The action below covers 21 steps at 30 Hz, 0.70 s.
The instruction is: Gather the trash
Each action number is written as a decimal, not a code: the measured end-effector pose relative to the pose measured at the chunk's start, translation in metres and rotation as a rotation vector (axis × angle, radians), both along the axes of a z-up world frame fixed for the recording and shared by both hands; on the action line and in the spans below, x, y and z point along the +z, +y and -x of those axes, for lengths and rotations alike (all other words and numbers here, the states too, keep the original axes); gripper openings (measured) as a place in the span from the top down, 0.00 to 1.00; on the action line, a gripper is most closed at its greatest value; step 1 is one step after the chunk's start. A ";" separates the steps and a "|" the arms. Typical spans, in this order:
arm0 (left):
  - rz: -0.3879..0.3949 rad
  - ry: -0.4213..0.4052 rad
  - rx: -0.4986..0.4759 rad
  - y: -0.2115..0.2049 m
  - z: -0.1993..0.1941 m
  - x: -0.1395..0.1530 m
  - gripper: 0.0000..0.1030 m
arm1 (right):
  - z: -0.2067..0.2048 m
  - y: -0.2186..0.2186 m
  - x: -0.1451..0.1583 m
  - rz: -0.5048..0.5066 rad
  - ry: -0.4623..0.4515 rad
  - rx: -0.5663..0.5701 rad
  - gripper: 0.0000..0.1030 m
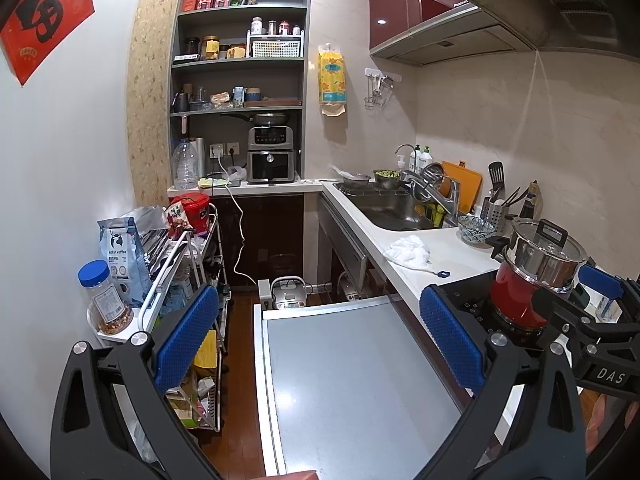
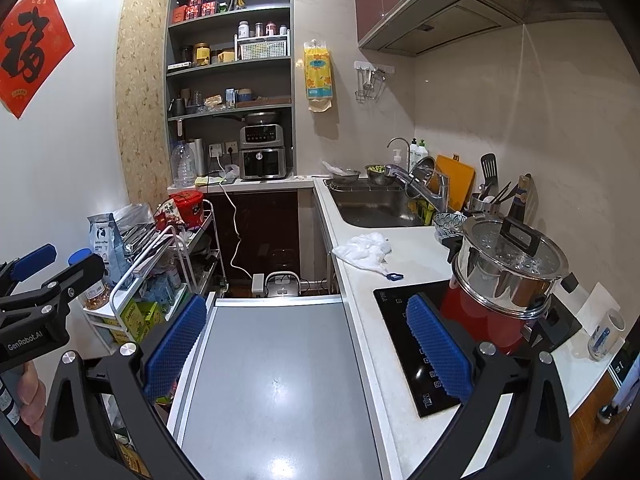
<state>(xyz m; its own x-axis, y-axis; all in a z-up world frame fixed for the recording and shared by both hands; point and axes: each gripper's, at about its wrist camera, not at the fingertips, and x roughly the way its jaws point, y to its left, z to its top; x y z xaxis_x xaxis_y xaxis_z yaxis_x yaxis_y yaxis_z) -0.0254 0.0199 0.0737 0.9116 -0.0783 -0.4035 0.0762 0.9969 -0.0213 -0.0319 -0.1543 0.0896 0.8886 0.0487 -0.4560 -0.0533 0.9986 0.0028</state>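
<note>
In the left wrist view, the left gripper [image 1: 320, 336] was held over a grey surface [image 1: 352, 380], its jaws spread wide with nothing between them. A crumpled white wrapper [image 1: 408, 251] was seen lying on the white surface [image 1: 460, 252] between the sink [image 1: 390, 210] and the cooktop [image 1: 476, 304], a small blue clip [image 1: 442, 274] just beside it.

In the right wrist view, the right gripper [image 2: 306, 350] was likewise held wide open and empty. The wrapper [image 2: 364, 251] was found near the sink [image 2: 372, 206], well apart from the jaws. A steel pot [image 2: 508, 270] was stacked on a red pot [image 2: 476, 316] on the cooktop [image 2: 416, 344].
</note>
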 end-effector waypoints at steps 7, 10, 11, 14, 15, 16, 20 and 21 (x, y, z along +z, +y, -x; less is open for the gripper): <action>0.001 -0.003 0.006 0.001 -0.001 0.001 0.02 | 0.000 0.001 0.001 -0.001 -0.001 0.003 0.04; 0.008 -0.002 0.004 0.001 -0.002 0.002 0.02 | 0.000 0.002 0.001 0.002 0.000 0.001 0.04; 0.007 -0.002 0.005 0.001 -0.002 0.002 0.02 | 0.000 0.002 0.001 -0.001 0.001 0.001 0.04; 0.007 -0.003 0.006 0.000 -0.002 0.002 0.02 | 0.000 0.002 0.002 -0.004 0.002 0.004 0.04; 0.007 -0.003 0.005 0.000 -0.002 0.002 0.02 | -0.001 0.002 0.003 -0.004 0.002 0.004 0.04; 0.008 -0.002 0.004 0.000 -0.002 0.003 0.02 | -0.001 0.002 0.002 -0.003 0.001 0.004 0.04; 0.012 0.000 0.003 0.000 -0.003 0.004 0.02 | -0.001 0.002 0.002 -0.004 0.002 0.004 0.04; 0.013 0.001 0.001 -0.001 -0.003 0.005 0.02 | -0.001 0.002 0.002 -0.005 0.003 0.005 0.04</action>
